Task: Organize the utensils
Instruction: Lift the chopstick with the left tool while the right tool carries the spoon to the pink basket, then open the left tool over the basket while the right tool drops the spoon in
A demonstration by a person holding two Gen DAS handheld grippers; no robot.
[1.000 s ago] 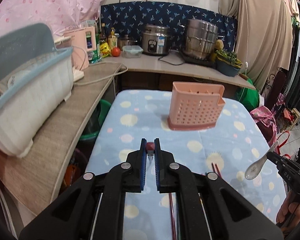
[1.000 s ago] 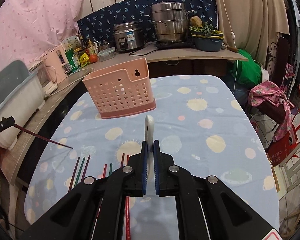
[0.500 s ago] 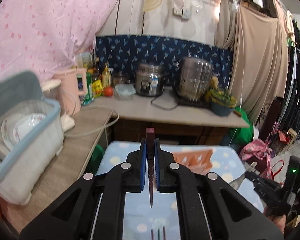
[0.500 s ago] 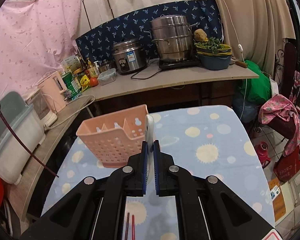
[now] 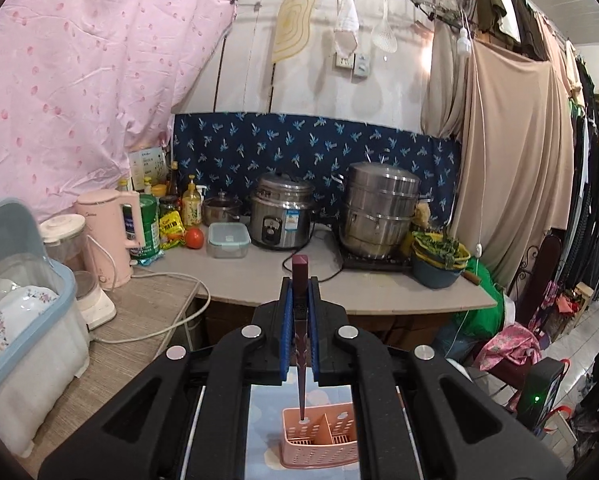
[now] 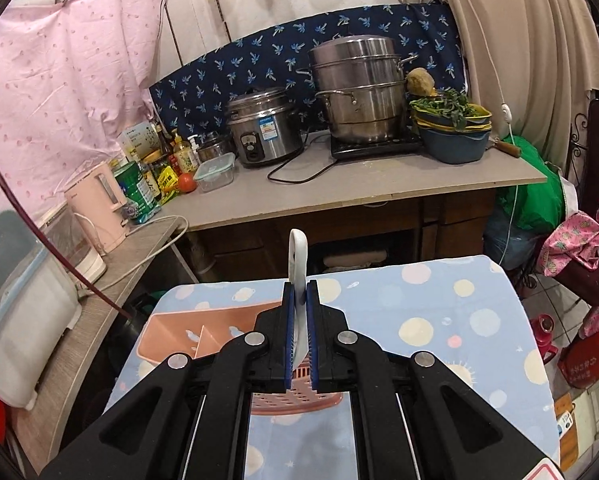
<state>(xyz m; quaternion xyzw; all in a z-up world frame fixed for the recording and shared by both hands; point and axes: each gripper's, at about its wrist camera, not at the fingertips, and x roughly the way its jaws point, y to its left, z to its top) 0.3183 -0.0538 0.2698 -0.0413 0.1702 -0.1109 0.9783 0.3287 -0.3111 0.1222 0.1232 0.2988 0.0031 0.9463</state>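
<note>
Fingers on both grippers are clamped tight: the left gripper [image 5: 299,328] pinches a dark red chopstick [image 5: 300,344] that hangs tip-down, the right gripper [image 6: 298,332] pinches a white spoon [image 6: 298,276] by its handle. The pink utensil basket [image 5: 319,444] sits low centre of the left view on the dotted tablecloth [image 6: 439,320], chopstick tip right over its left compartment. I'd say lower it straight, let go only once the tip is past the divider, then drop the spoon in another slot.

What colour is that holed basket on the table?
The basket is salmon pink; the right wrist view shows it best.
</note>
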